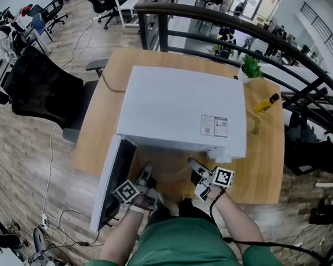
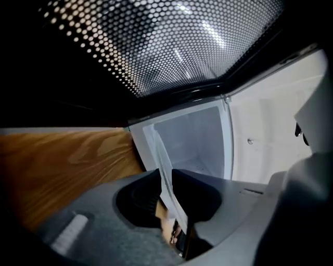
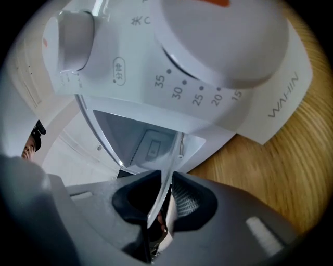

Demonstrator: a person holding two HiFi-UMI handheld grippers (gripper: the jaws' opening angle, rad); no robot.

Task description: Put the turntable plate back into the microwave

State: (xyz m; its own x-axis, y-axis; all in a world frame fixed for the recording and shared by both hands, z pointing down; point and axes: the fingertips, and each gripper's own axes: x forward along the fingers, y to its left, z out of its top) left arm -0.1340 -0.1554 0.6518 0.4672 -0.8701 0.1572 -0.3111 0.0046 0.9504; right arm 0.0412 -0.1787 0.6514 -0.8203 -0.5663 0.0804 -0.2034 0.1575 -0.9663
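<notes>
Head view shows the clear round glass turntable plate (image 1: 167, 171) held level, face up, at the mouth of the white box microwave (image 1: 184, 111) on the wooden table (image 1: 264, 172). The microwave's open door (image 1: 112, 182) flanks it left, the white timer dial (image 3: 229, 36) right. The left gripper (image 2: 166, 182) clamps the plate's left rim and the right gripper (image 3: 165, 187) its right rim.

The microwave (image 1: 181, 111) stood on the surface (image 1: 264, 161), door (image 1: 116, 177) open leftward. The turntable plate (image 2: 167, 184) was before its cavity, between left gripper (image 1: 147, 170) and right gripper (image 1: 194, 164).
</notes>
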